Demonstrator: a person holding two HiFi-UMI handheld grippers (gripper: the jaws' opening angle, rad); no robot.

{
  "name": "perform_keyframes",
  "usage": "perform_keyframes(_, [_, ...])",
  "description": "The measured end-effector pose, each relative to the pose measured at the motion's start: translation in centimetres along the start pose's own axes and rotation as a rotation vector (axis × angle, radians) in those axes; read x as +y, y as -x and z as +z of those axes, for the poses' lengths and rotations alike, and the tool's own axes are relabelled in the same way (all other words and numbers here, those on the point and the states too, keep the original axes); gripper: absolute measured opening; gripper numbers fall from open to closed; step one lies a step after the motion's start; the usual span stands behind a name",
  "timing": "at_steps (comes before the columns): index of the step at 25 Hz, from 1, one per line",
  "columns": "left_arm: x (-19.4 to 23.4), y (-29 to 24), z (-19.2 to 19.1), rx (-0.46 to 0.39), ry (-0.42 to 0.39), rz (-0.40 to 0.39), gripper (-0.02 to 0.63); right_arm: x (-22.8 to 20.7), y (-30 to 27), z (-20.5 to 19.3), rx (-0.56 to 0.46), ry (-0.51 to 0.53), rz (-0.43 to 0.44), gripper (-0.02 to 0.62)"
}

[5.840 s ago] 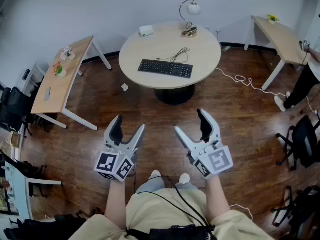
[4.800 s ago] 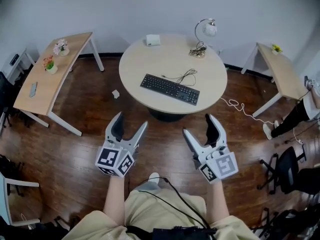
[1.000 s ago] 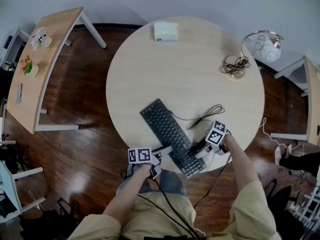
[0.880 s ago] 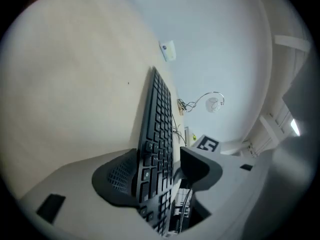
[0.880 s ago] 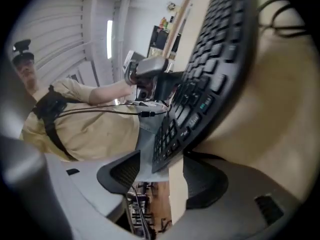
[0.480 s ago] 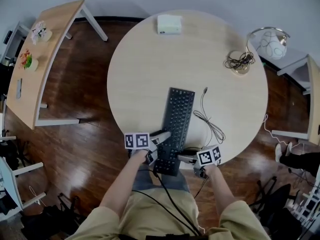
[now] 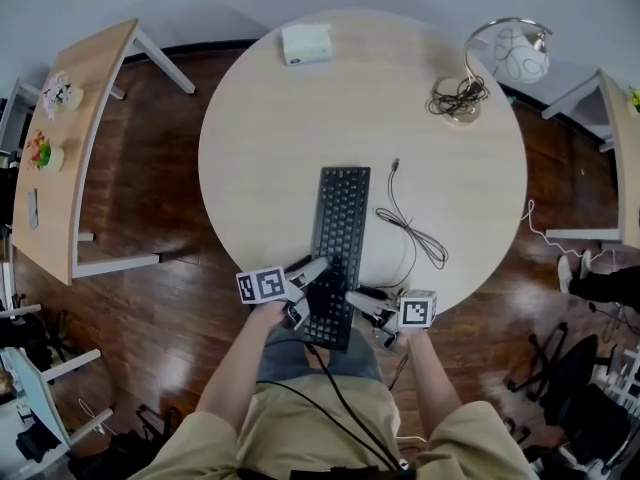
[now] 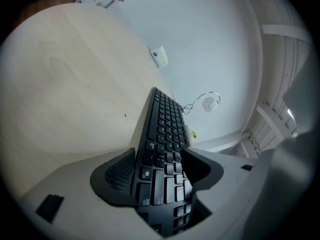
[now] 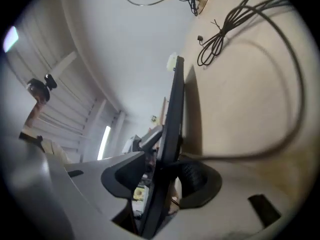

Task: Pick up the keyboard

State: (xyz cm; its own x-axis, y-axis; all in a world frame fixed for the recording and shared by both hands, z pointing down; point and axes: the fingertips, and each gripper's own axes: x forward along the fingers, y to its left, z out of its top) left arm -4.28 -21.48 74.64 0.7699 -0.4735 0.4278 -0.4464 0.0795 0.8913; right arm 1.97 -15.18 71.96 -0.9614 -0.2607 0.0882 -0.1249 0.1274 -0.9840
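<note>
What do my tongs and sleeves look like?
The left tongs and right tongs are light grey with dark textured pads, each bearing a white cube of black square markers. The sleeves are short and beige; black cables trail over the shirt.

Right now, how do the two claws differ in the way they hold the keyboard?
The left gripper clamps the keyboard's left long edge; the right gripper clamps its right edge. The left gripper sits slightly farther from the person than the right. Both are shut on it.
</note>
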Motion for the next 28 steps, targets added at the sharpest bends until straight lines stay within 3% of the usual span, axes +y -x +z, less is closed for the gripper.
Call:
perform_keyframes(1, [-0.5, -0.4, -0.8, 0.055, 0.002, -0.027, 0.287, 0.9, -1.3, 0.5, -0.011, 0.008, 0.013, 0.189])
perform_keyframes(2, [-1.0, -0.8, -1.6, 0.092, 0.002, -0.052, 0.292, 1.1, -2.5, 0.7, 0.021, 0.044, -0.034, 0.224])
perform_keyframes(3, [-1.3, -0.9, -2.1, 0.098, 0.003, -0.066, 0.316, 0.7, -3.2, 0.5, 0.094, 0.105, -0.134, 0.267])
perform_keyframes(5, [-1.3, -0.6, -2.4, 0.069, 0.035, -0.085, 0.316, -1.1, -3.3, -0.5, 0.247, 0.206, -0.351, 0.18])
perform_keyframes(6, [-1.4, -0.4, -2.3, 0.062, 0.046, -0.1, 0.316, -1.5, -3.1, -0.7, 0.276, 0.22, -0.402, 0.146])
perform_keyframes(9, [-3.0, 0.0, -2.1, 0.098, 0.006, -0.175, 0.299, -0.3, -2.4, 0.4, 0.184, 0.184, -0.355, 0.116])
perform_keyframes(12, [-4.9, 1.2, -0.8, 0.1, -0.053, -0.218, 0.299, 2.6, -1.8, 2.4, 0.054, 0.217, -0.307, 0.106])
perform_keyframes(14, [-6.0, 2.5, 0.2, 0.088, -0.16, -0.196, 0.299, 6.1, -1.5, 5.0, -0.045, 0.286, -0.3, 0.101])
perform_keyframes(18, [-9.8, 5.6, 3.3, 0.018, -0.507, -0.16, 0.302, 11.8, -0.2, 10.5, -0.182, 0.476, -0.365, 0.101])
perform_keyframes(28, [-24.5, 14.4, 16.9, -0.532, -1.02, -0.119, 0.299, 23.4, 3.6, 20.5, -0.512, 1.031, -0.678, 0.1])
